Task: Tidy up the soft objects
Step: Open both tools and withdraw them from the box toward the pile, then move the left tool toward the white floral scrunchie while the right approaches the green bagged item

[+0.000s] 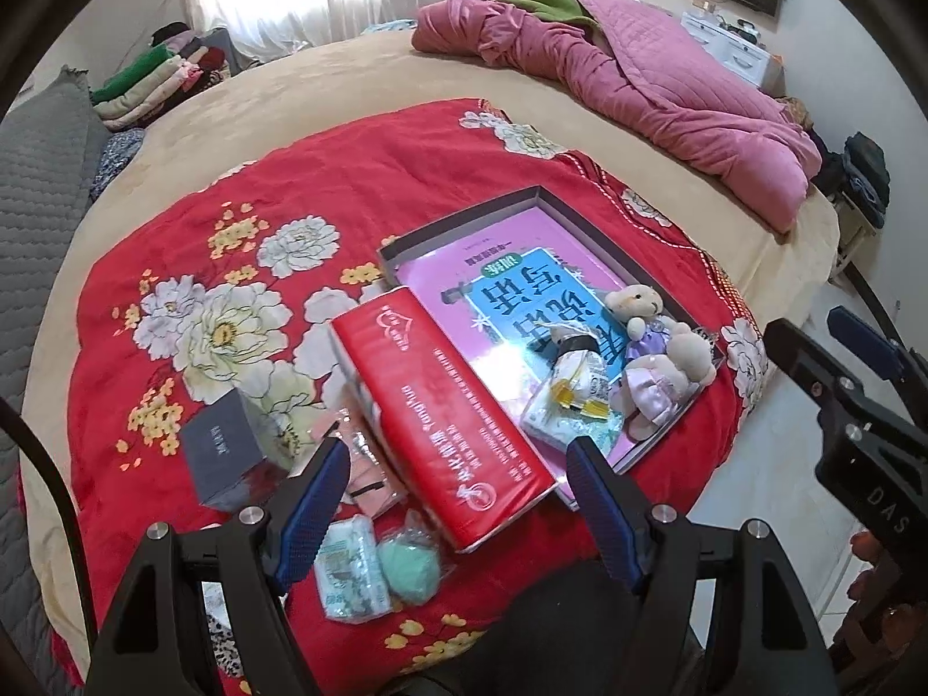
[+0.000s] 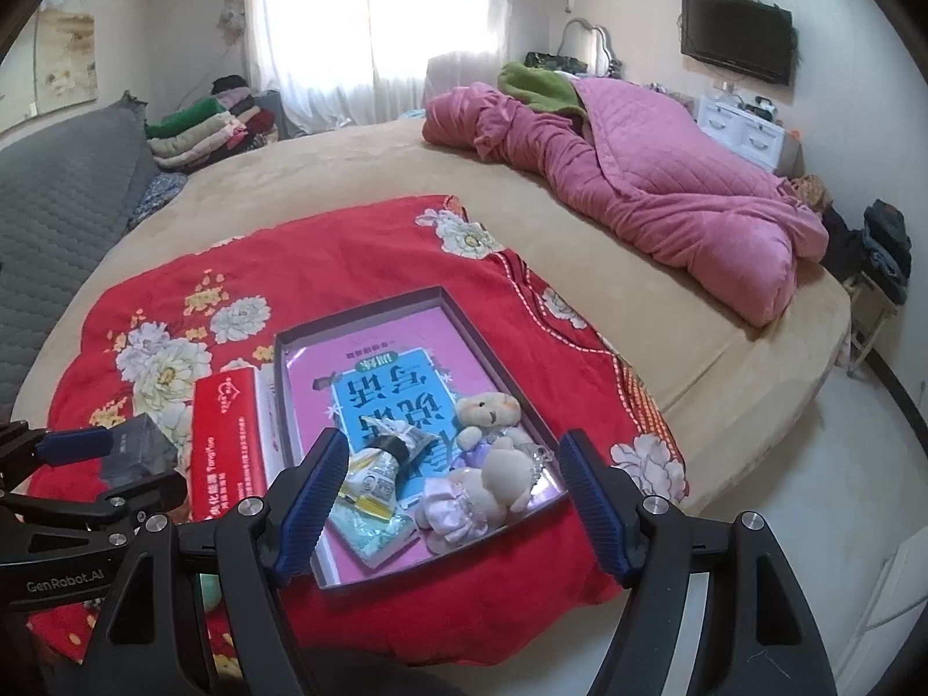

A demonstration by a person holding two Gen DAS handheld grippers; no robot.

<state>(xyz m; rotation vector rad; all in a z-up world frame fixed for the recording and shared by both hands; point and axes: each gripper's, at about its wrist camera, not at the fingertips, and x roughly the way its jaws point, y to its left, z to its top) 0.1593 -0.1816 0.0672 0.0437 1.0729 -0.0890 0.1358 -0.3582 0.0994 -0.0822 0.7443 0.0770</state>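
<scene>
**Both grippers held apart above the tray of soft toys**

Left wrist view: the left gripper (image 1: 458,499) hangs with its blue fingers spread and nothing between them. The grey tray (image 1: 464,219) on the red floral quilt (image 1: 371,185) is the landmark. Inside it, at its near right end, lie two plush bears (image 1: 655,359), a squeezed tube (image 1: 580,368) and a tissue pack (image 1: 551,423). A red box (image 1: 446,406) lies against the tray's left side; nearer than that box sit a green sponge (image 1: 409,571) and a second tissue pack (image 1: 348,571). A dark grey box (image 1: 223,458) stands left of the tray.

Right wrist view: the right gripper (image 2: 455,501) is likewise spread wide and empty, over the tray's (image 2: 371,298) near end, where the bears (image 2: 493,452) and tube (image 2: 383,467) rest.
</scene>
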